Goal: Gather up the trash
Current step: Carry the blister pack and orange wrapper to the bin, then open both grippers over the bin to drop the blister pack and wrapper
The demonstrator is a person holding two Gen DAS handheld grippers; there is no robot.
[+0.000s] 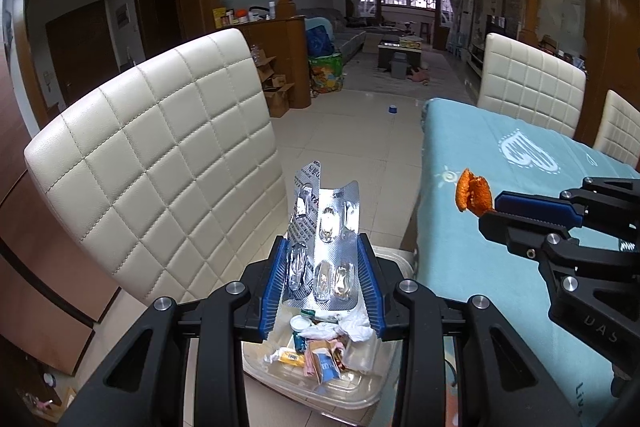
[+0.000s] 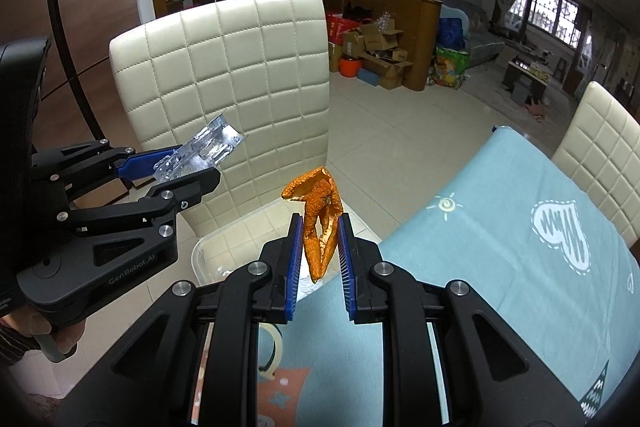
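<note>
My left gripper is shut on silver pill blister packs and holds them upright above a clear plastic bin on the chair seat. The bin holds wrappers, tissue and a small bottle. My right gripper is shut on a dried orange peel and holds it over the table's edge, near the bin. The right gripper with the peel shows at the right of the left wrist view. The left gripper with the blisters shows at the left of the right wrist view.
A cream quilted chair stands behind the bin. A table with a light blue cloth lies to the right, with two more cream chairs at its far side. Tiled floor and boxes lie beyond.
</note>
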